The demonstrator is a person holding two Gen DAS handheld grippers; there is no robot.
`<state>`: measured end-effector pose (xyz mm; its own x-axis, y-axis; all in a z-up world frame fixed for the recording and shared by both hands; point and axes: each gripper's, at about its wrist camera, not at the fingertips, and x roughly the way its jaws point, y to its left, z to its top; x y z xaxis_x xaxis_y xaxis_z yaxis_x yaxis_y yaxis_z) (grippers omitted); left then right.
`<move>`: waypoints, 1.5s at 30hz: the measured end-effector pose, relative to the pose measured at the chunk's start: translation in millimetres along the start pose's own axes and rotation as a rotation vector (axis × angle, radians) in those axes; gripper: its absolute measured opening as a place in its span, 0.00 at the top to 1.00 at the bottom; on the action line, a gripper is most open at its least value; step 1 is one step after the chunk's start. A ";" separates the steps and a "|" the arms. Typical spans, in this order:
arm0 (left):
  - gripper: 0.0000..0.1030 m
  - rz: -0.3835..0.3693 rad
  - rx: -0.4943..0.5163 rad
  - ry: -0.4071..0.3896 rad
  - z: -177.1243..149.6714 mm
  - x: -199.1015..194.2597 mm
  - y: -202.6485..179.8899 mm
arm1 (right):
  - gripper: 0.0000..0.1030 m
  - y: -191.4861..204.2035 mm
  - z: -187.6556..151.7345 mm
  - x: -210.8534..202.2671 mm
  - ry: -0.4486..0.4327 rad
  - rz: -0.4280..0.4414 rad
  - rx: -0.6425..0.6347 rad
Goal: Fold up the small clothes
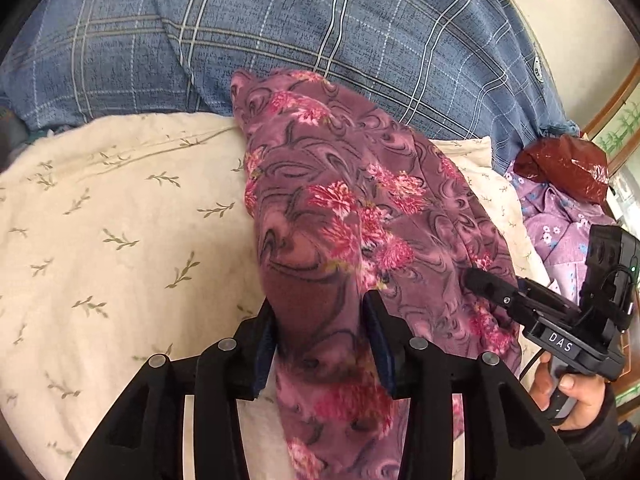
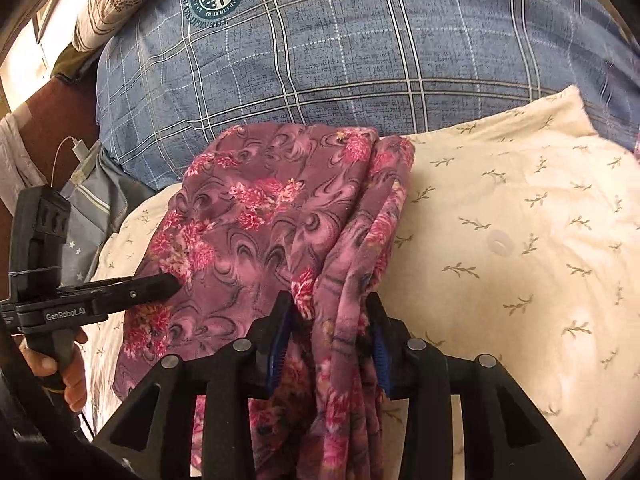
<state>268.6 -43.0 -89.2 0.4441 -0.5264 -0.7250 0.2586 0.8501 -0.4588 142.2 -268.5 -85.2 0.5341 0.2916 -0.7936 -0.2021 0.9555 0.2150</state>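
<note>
A purple floral garment point(image 1: 352, 216) lies lengthwise on a cream leaf-print bedsheet point(image 1: 120, 220). My left gripper point(image 1: 320, 312) is shut on the garment's near left edge. My right gripper point(image 2: 332, 312) is shut on the bunched near right edge of the garment point(image 2: 260, 216). The right gripper also shows in the left wrist view point(image 1: 476, 280), touching the cloth's right side. The left gripper shows in the right wrist view point(image 2: 168, 284), at the cloth's left side.
A blue plaid quilt point(image 1: 300, 28) lies piled behind the garment. A lilac flowered cloth point(image 1: 560, 216) and a red plastic bag point(image 1: 564, 168) lie at the right. A charger cable point(image 2: 76, 148) hangs at the left by the bed edge.
</note>
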 end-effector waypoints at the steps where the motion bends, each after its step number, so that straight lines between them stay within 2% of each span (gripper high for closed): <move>1: 0.61 0.004 0.005 -0.005 -2.4 -4.2 -0.8 | 0.63 1.9 -0.9 -3.7 0.002 -0.012 -0.004; 7: 0.61 -0.007 0.042 -0.055 -25.9 -38.4 -8.8 | 0.63 14.6 -11.5 -33.3 -0.014 -0.072 -0.058; 9: 0.61 -0.001 0.072 -0.060 -35.7 -45.0 -14.0 | 0.63 19.5 -18.8 -44.0 -0.028 -0.065 -0.069; 12: 0.61 0.066 0.160 -0.049 -52.3 -41.5 -27.0 | 0.61 27.9 -34.0 -44.6 -0.012 -0.071 -0.087; 15: 0.60 0.135 0.216 -0.025 -65.1 -27.1 -34.8 | 0.61 33.6 -51.2 -26.3 0.037 -0.104 -0.105; 19: 0.58 0.156 0.218 -0.036 -71.4 -23.8 -37.0 | 0.61 35.3 -65.5 -13.0 0.028 -0.153 -0.132; 22: 0.57 0.147 0.199 -0.045 -70.9 -33.4 -37.9 | 0.61 34.1 -64.6 -21.1 0.027 -0.146 -0.102; 25: 0.54 0.168 0.205 -0.092 -71.8 -47.5 -39.5 | 0.60 35.3 -64.6 -38.3 0.005 -0.141 -0.087; 28: 0.45 0.205 0.235 -0.138 -77.8 -66.5 -49.3 | 0.52 39.2 -67.8 -55.7 -0.022 -0.143 -0.072; 30: 0.45 0.207 0.258 -0.156 -84.1 -79.8 -56.5 | 0.44 42.9 -71.3 -69.6 -0.047 -0.147 -0.066; 34: 0.34 0.174 0.282 -0.179 -95.4 -106.2 -67.6 | 0.37 53.8 -77.0 -88.2 -0.085 -0.169 -0.069; 39: 0.32 0.208 0.258 -0.239 -112.1 -137.4 -67.2 | 0.28 60.5 -84.2 -110.2 -0.130 -0.169 -0.043; 41: 0.32 0.179 0.251 -0.251 -118.8 -147.7 -66.3 | 0.27 63.9 -86.0 -116.9 -0.134 -0.177 -0.042; 45: 0.32 0.190 0.240 -0.274 -127.6 -164.0 -64.4 | 0.26 67.7 -90.0 -125.8 -0.131 -0.180 -0.040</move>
<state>69.6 -13.5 -6.2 0.7067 -0.3633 -0.6072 0.3282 0.9285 -0.1736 -12.6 -244.6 -22.1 0.6659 0.1221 -0.7360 -0.1247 0.9909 0.0515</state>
